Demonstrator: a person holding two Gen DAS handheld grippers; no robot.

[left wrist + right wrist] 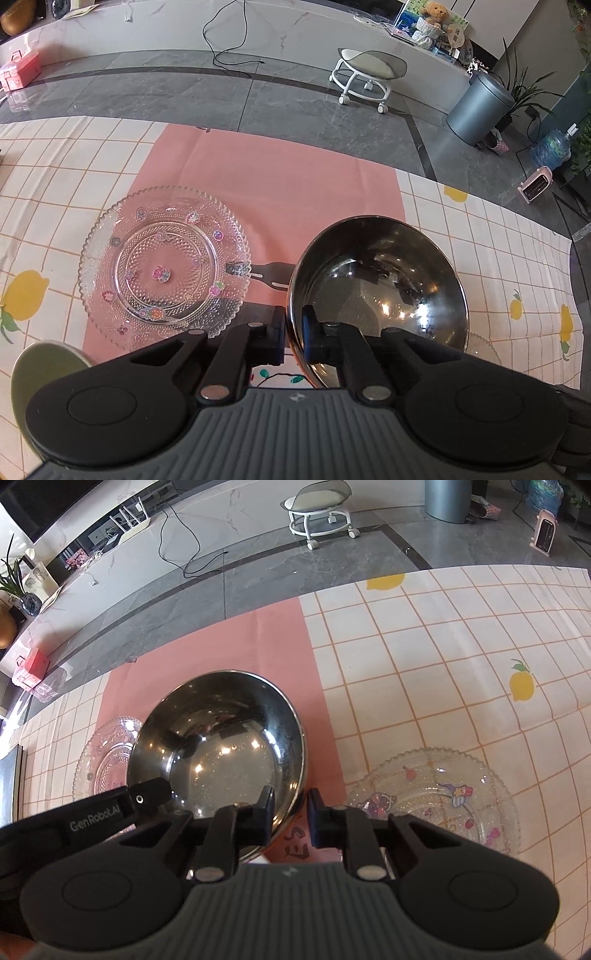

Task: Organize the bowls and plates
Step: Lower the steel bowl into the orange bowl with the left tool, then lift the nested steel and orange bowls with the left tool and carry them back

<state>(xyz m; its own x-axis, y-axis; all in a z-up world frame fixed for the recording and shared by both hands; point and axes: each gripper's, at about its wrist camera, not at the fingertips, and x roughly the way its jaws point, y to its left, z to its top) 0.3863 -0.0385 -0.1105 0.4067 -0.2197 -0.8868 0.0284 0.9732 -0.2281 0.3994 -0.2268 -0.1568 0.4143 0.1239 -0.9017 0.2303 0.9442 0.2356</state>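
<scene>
Steel bowl above the pink mat: left gripper pinches its rim, right gripper straddles the rim, jaws slightly apart.

a home living room: a table under a lemon-print checked tablecloth stands on polished grey floor tiles, with a wheeled stool, a teddy bear, potted plants, a pedal bin and a small pink heater.
</scene>
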